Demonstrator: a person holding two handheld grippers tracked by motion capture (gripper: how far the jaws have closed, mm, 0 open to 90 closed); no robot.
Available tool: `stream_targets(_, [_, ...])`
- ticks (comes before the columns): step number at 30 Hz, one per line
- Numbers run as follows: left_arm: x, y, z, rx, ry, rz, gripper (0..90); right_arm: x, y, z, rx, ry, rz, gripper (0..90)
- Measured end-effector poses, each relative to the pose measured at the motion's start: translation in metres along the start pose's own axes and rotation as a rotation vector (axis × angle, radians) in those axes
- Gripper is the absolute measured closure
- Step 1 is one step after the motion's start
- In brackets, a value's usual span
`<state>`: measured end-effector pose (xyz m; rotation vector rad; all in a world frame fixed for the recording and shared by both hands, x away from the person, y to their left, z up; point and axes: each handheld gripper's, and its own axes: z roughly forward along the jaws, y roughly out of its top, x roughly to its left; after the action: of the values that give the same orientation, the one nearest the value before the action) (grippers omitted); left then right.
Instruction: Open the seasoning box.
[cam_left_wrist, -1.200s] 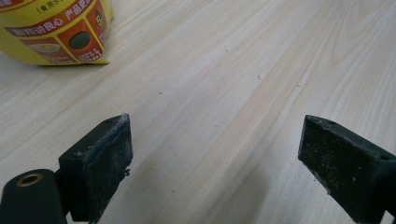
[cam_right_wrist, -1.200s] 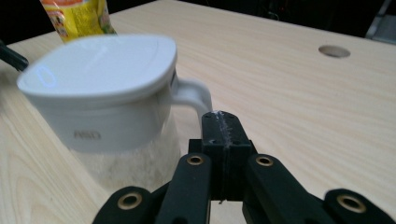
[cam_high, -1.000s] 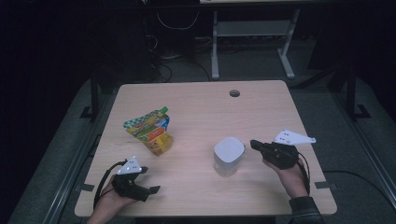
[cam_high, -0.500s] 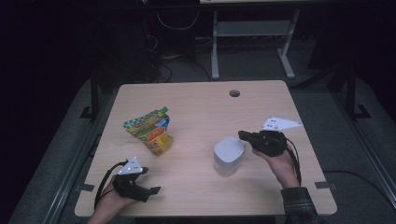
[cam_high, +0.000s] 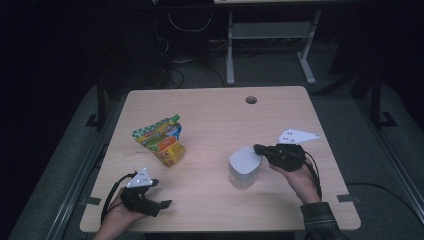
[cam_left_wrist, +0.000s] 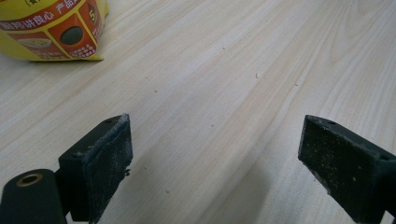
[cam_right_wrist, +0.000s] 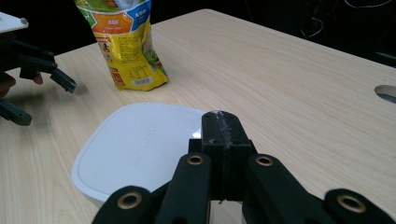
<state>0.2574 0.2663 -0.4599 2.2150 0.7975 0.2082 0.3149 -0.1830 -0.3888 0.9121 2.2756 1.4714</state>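
Observation:
A white lidded container (cam_high: 244, 165) (cam_right_wrist: 135, 144) stands on the wooden table (cam_high: 215, 115), right of centre. My right gripper (cam_high: 257, 148) (cam_right_wrist: 219, 126) is shut with nothing between its jaws. Its tips hover over the lid's right edge, and I cannot tell whether they touch it. A yellow and green snack pouch (cam_high: 160, 140) (cam_right_wrist: 128, 42) (cam_left_wrist: 51, 28) lies to the left. My left gripper (cam_high: 161, 193) (cam_left_wrist: 215, 158) (cam_right_wrist: 44, 100) rests low at the near-left of the table, open, with bare wood between its jaws.
A round cable hole (cam_high: 251, 99) (cam_right_wrist: 385, 92) sits near the table's far edge. Beyond the table stand a white desk frame (cam_high: 270, 35) and loose cables on the dark floor. Bare wood lies between the pouch and the container.
My right gripper has moved left, from beside the container to over its right edge. The left gripper, pouch and container have stayed put.

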Motion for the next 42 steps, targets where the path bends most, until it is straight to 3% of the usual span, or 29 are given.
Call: stream_targets(42, [0.0002,-0.0002,0.0015,0.006,-0.003,-0.001,9.7,-0.0081,-0.0058,0.0006,0.005,-0.017,0.016,89.7])
